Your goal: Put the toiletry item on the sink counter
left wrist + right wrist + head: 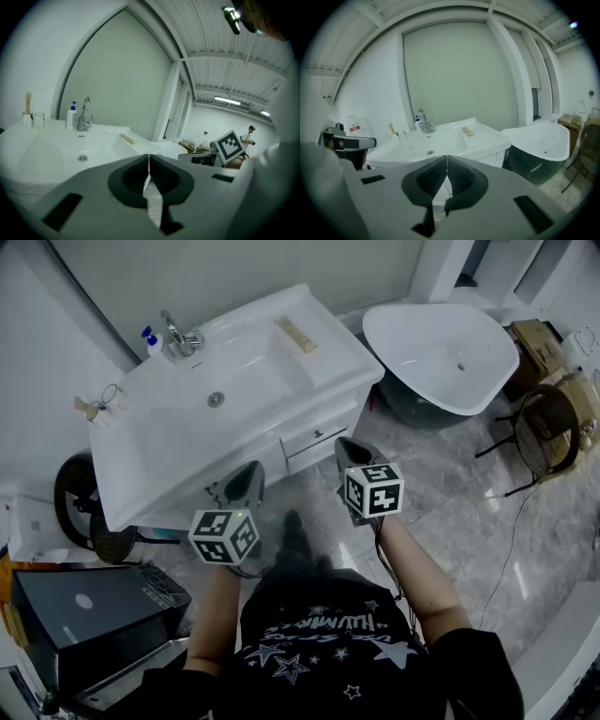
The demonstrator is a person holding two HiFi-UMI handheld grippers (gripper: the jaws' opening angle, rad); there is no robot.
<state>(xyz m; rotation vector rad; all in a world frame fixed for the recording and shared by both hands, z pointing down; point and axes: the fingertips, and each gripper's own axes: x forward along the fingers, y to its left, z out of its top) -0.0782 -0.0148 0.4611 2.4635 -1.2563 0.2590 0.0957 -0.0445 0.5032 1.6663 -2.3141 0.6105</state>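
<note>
Left gripper (149,158): The jaws were pressed together. Nothing sat between the pads.
Right gripper (446,159): The jaws were likewise pressed together and carried nothing.
Gripper position: You held both grippers side by side, apart from each other, in front of the cabinet (314,437). Both pointed toward the sink counter (342,357), and neither touched it.
Toiletry item: Neither gripper held one. The likeliest candidate was the flat tan bar (295,335), which lay on the right-hand ledge of the counter, beside the basin (244,395) but outside it. What the bar was exactly could not be made out.
Reason for that placement: The right ledge was the widest bare strip of counter. An item laid flat there would not slide into the basin and would not crowd the tap (180,336).
Other items: A pump bottle (152,341) stood upright just beside the tap at the back edge. A clear cup (111,397) and a brush (89,409) sat at the far left corner, well apart from the bar.
Reason for closed jaws: With nothing to carry, closed jaws kept the tips narrow and less likely to snag the counter edge.
Task status: Judged from the layout, the item was already on the counter and the placing step looked complete. If another item was intended, no view showed it.
Hazard: The bathtub (441,343) stood close to the right of the cabinet, leaving little room on that side.
</note>
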